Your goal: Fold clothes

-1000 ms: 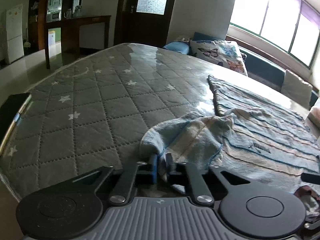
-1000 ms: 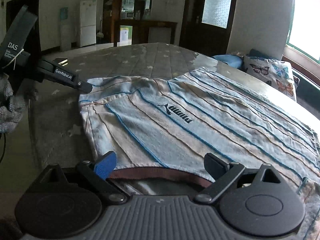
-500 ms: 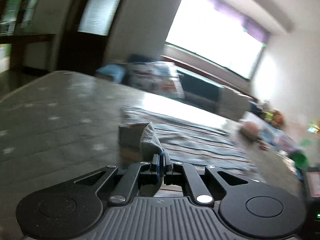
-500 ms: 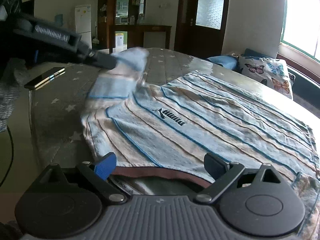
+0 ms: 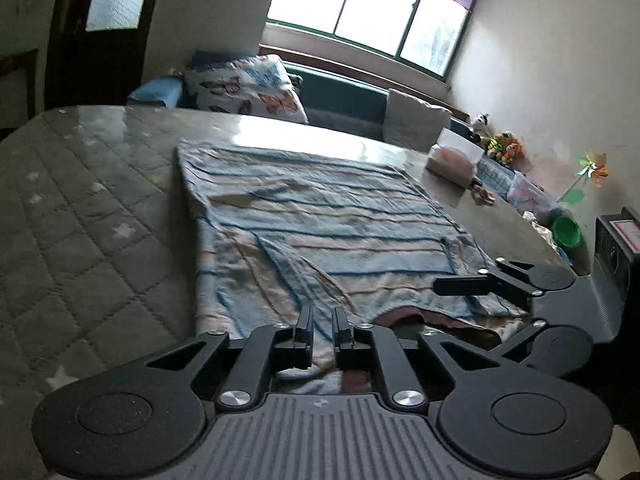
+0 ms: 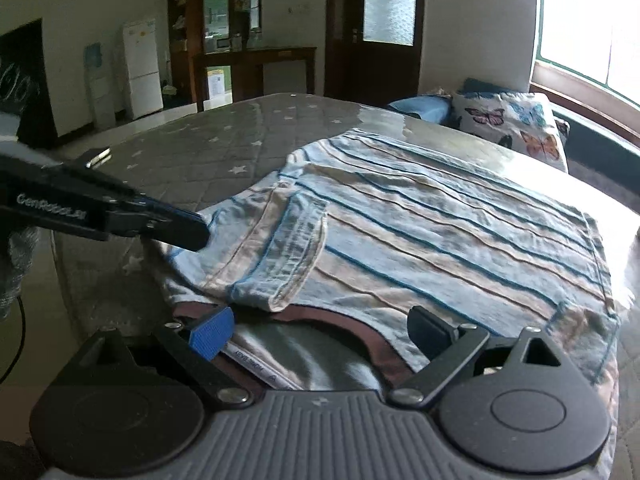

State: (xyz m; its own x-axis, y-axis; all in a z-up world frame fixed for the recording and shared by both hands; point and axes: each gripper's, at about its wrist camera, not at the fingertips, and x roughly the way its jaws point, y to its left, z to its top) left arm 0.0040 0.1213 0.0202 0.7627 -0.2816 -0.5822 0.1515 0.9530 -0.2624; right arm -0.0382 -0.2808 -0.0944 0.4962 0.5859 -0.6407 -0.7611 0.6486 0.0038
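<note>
While the pale blue T-shirt with thin blue and tan stripes (image 6: 420,240) lies spread on the grey quilted star-print mattress (image 6: 224,152), its sleeve is folded across the chest toward the brown collar (image 6: 344,320). Near that collar, the left gripper (image 5: 322,326) has its jaws narrowed with cloth between them, though whether they pinch it is unclear. Straddling the collar, the right gripper (image 6: 320,330) stands wide, holding nothing.
</note>
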